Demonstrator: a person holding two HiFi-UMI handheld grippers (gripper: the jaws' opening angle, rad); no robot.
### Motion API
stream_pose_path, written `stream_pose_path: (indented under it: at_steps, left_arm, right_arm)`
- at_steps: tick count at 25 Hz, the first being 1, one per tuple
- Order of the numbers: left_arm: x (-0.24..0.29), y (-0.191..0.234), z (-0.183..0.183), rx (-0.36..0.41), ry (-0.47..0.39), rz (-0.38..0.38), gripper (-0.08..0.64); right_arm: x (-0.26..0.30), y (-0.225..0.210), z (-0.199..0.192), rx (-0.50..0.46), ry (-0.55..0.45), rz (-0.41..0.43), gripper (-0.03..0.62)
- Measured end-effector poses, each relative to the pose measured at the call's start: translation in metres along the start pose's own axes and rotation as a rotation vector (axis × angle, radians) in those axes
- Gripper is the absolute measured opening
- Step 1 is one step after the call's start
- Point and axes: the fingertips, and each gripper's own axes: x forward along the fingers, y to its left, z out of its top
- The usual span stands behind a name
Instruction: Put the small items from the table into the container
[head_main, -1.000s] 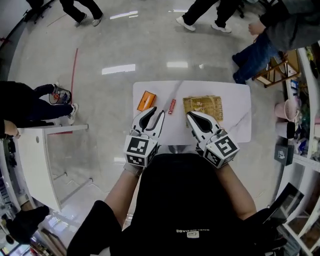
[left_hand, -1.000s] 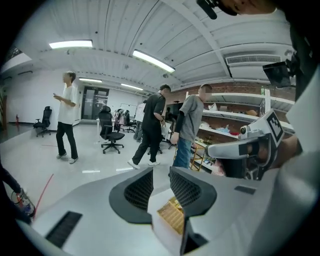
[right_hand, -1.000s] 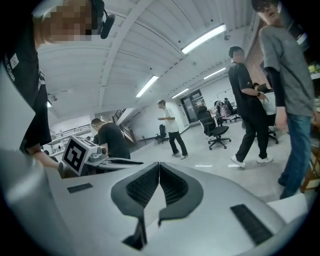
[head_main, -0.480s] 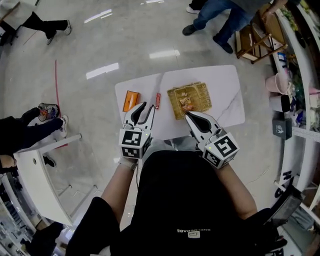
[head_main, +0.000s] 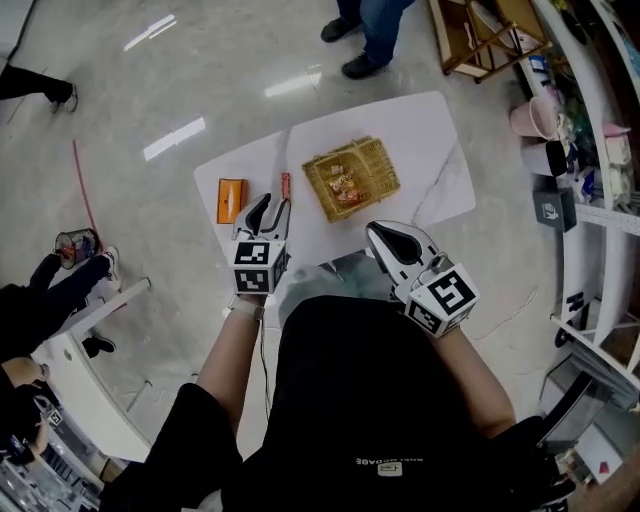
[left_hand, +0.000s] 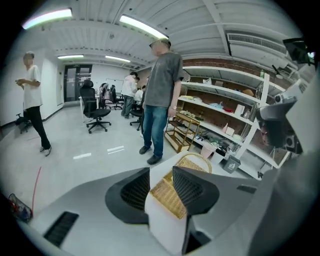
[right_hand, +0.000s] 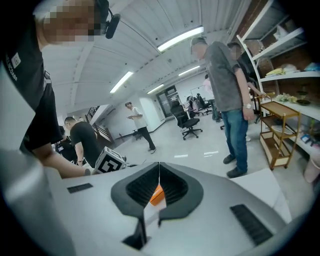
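Basket is sitting mid-desk, w/ a few small items already lying inside. At its 9 o'clock a thin red item is lying on the white top. Further out at 9, near the desk's edge, an orange box is lying flat.

L gripper is hanging over the desk's near side at the basket's 7 o'clock, pointing toward 12. Its tips are sitting just short of the red item; can't tell if they're touching it. Its jaws are opening w/ nothing btwn them. In the left gripper view the L gripper is framing only bare desk and the basket's wicker wall.

R gripper is hovering at the desk's near edge, at the basket's 5 o'clock, pointing toward 10. In the right gripper view the R gripper is showing its jaws closed, tips together, gripping nothing. The orange box is peeking thru the hollow behind the tips.

A person in jeans is standing at the desk's far side, 12 o'clock.
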Motion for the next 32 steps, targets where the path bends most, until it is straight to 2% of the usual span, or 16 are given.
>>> stream_pose_path:
  at_steps: [18,24,32]
  left_arm:
    - [0.116,0.024,-0.112,0.029,0.238,0.03,0.194]
    - [0.15,0.041,-0.158,0.022,0.326,0.057,0.212]
    - [0.193,0.058,-0.202,0.03,0.4,0.074,0.212]
  right_arm:
    - [-0.023,-0.04,-0.058,0.095,0.086,-0.101,0.011]
    - [-0.022,-0.046,-0.078,0.127,0.117,-0.112,0.011]
    - [-0.006,-0.056,-0.108,0.171,0.154,-0.116,0.011]
